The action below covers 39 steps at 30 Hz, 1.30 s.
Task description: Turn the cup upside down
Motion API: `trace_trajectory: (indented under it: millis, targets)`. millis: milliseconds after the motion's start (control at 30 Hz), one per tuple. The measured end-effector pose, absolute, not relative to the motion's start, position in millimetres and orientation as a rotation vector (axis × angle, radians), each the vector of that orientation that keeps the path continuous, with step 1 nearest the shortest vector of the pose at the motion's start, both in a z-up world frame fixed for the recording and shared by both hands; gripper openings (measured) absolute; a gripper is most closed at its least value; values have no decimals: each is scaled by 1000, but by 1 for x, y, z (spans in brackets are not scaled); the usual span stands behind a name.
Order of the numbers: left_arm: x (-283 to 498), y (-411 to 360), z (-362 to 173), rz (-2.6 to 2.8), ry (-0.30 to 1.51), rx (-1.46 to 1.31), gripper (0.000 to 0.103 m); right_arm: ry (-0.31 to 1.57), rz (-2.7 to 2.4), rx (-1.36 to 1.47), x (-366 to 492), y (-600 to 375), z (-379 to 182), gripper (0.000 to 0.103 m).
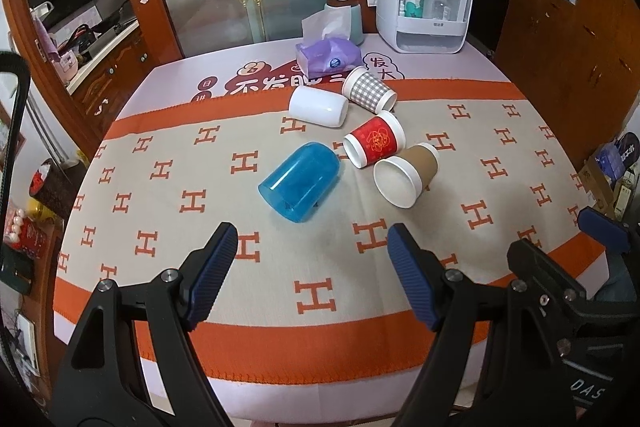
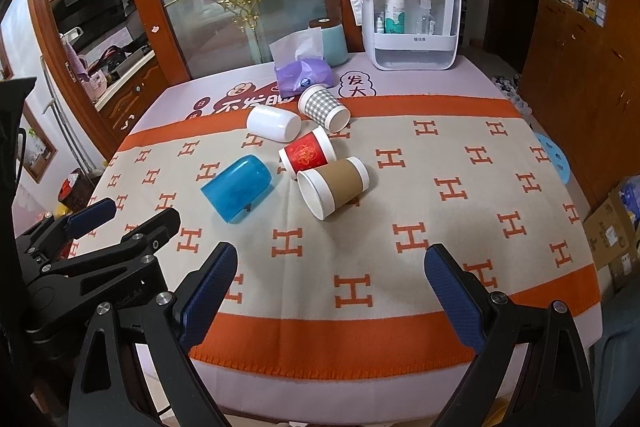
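Note:
Several cups lie on their sides in the middle of the table: a clear blue plastic cup [image 1: 300, 183] [image 2: 237, 188], a brown paper cup [image 1: 405, 175] [image 2: 332, 186], a red paper cup [image 1: 374, 139] [image 2: 307, 156], a white cup [image 1: 319, 105] [image 2: 273, 123] and a grey checked paper cup [image 1: 369, 89] [image 2: 323, 106]. My left gripper [image 1: 312, 267] is open and empty above the near part of the table, short of the blue cup. My right gripper [image 2: 330, 281] is open and empty to its right, short of the brown cup.
The table wears an orange and beige cloth [image 1: 320, 291] with H marks. At the back stand a purple tissue pack [image 1: 326, 55], a teal canister [image 2: 333, 41] and a white organizer box [image 1: 424, 11] with bottles. Cardboard boxes [image 2: 612, 231] sit at the right.

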State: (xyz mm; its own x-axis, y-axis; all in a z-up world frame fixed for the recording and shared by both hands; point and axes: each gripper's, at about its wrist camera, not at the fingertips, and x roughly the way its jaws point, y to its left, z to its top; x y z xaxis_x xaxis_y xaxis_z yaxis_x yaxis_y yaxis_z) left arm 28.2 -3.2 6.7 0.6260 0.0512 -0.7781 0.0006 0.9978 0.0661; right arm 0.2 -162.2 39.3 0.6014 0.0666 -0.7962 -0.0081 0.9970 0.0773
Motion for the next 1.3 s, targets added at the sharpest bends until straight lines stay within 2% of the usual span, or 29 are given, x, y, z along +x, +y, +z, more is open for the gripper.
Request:
trace_trajectory:
  millis: [233, 833, 1300]
  targets:
    - [48, 6, 7, 29, 903, 91, 75, 922, 13, 89, 14, -162, 35, 96]
    - [146, 43, -30, -141, 1113, 220, 75, 1000, -100, 175, 74, -147, -17, 96]
    - [257, 43, -120, -376, 1399, 214, 73, 1136, -154, 349, 128, -140, -97, 94]
